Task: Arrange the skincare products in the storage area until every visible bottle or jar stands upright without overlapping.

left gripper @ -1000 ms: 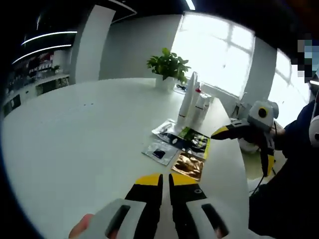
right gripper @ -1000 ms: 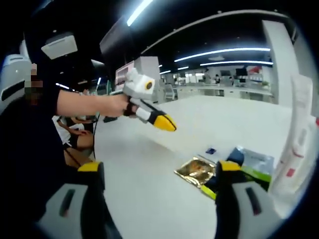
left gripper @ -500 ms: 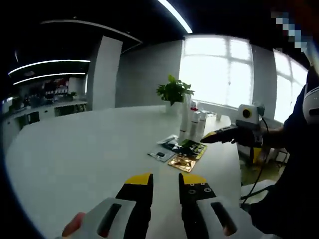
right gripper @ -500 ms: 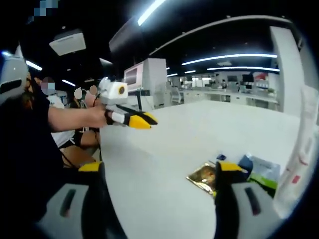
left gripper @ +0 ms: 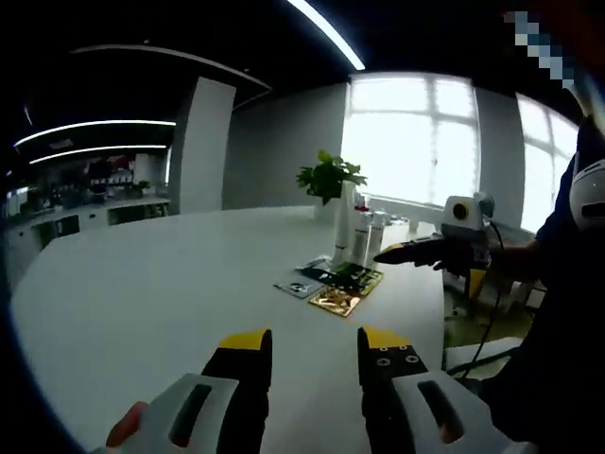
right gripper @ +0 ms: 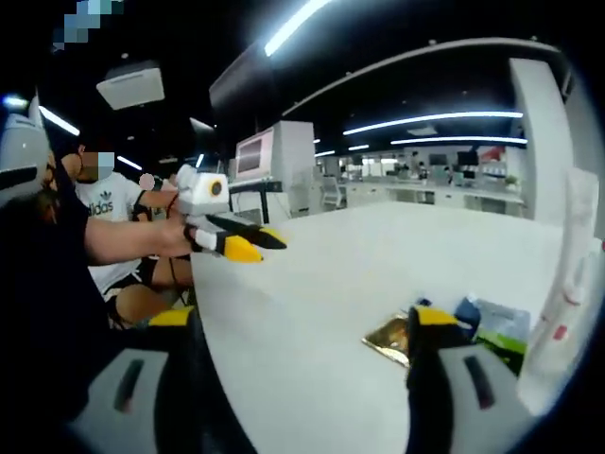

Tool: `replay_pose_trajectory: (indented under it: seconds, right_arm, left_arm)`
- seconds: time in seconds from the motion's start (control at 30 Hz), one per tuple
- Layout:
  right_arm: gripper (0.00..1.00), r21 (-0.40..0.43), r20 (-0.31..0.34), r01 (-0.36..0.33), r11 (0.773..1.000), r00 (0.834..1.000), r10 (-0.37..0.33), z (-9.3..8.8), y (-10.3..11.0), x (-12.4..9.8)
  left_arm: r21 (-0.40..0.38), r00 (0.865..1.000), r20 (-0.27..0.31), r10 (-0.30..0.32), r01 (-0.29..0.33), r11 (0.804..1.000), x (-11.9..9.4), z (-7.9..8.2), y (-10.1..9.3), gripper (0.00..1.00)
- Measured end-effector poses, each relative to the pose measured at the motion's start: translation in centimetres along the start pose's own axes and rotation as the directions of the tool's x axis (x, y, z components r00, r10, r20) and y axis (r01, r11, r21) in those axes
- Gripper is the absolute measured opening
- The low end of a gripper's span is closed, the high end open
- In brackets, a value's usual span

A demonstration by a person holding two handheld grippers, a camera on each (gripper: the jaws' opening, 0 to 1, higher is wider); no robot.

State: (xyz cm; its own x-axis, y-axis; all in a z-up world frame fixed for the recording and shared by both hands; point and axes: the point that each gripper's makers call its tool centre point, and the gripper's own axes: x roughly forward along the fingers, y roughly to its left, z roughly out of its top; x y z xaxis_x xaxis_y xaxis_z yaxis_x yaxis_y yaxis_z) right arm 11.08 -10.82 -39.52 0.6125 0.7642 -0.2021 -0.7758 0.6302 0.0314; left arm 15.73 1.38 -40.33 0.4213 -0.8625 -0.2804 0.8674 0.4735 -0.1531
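White tubes [left gripper: 357,232], centre frame beside sachets [left gripper: 333,284]: judged light, slick, tippy; grip mid-body. Left gripper [left gripper: 312,352] open, empty. Right gripper [right gripper: 301,331] open, empty.

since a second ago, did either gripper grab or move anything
No. The left gripper went from nearly closed to open, empty above the table. The right gripper stayed wide open, holding nothing. The bottles remain upright and the sachets flat, untouched.
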Motion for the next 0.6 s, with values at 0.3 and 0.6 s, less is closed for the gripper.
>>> replay_pose_trajectory:
  seconds: [0.3,0.6]
  right_arm:
    - [0.91,0.003,-0.020,0.078,0.997,0.997,-0.078,-1.7,-1.1,-3.4]
    - [0.91,-0.015,-0.033,0.113,0.993,0.993,-0.114,-2.5,-1.5,-5.8]
  left_arm:
    - [0.059,0.999,-0.017,-0.035,0.036,0.998,2.1,-0.5,-2.6,0.40]
    - [0.101,0.999,-0.027,-0.026,0.029,0.994,1.8,-1.4,-4.2,0.42]
